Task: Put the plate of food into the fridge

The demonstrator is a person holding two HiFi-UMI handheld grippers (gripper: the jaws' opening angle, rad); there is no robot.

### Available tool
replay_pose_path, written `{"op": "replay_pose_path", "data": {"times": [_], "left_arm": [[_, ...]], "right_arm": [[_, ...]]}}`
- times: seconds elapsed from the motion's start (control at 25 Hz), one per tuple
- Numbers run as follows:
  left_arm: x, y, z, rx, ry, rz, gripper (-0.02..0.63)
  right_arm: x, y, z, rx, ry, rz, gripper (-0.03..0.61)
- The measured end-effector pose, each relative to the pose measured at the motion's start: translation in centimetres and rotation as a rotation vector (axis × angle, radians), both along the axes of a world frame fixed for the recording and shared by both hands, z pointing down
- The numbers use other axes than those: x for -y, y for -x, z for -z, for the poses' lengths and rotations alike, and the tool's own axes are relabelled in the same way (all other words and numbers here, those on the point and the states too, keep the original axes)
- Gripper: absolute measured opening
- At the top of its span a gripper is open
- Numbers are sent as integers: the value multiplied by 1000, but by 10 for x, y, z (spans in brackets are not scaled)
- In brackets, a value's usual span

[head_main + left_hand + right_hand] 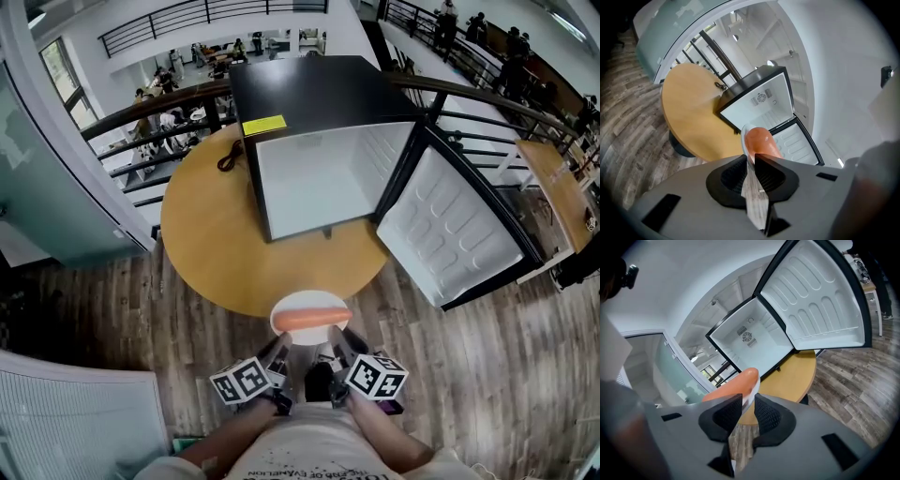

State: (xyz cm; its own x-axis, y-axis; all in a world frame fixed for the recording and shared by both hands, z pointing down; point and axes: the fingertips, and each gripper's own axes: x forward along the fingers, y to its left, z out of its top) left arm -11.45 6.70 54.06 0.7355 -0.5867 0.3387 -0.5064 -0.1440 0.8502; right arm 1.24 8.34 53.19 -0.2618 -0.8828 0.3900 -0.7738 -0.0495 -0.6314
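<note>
Wood-plank floor (pixel 450 375) below both grippers and spreading out on every side.
Round wooden table (pixel 206 244) straight ahead of the grippers, near edge right at the plate.
Black fridge (pixel 319 89) on the table's far half, dead ahead of both grippers, white-lined mouth facing them.
Fridge door (pixel 455 225) swung wide open, ahead and to the right of the right gripper, hanging past the table edge over the floor, moulded white liner showing.
Dark railing (pixel 150 105) curving behind table and fridge, far ahead. People beyond it on a lower level, too small for detail.
In the path: a stretch of table top between plate and fridge mouth, then the fridge's lower front lip.
Left gripper (pixel 750 158) and right gripper (pixel 748 398) side by side, close in front of the person's body, both pointing toward the fridge.
White plate (pixel 309 299) just forward of the jaws, bridged between the two grippers at the table's near edge. Over the edge or just short of it: cannot tell.
Left gripper jaws pinched on the plate's left rim, right gripper jaws pinched on its right rim.
Orange-red sausage (pixel 314 318) lying across the plate, crosswise to both grippers.
Yellow label (pixel 263 125) on the fridge top's front-left corner, ahead and slightly left of the left gripper.
Dark cord (pixel 230 157) on the table beside the fridge's left wall, ahead-left.
</note>
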Motion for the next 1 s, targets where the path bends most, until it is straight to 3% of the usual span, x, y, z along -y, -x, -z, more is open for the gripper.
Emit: {"op": "replay_pose_path", "data": {"times": [0.48,1.0], "left_arm": [[79,-61,18,-1,-27,110,64],[96,-92,7,11,2,137,64]], "right_arm": [[93,-62,18,-10,-41,111,97],[113,-93,6,26,-13,128,97]]}}
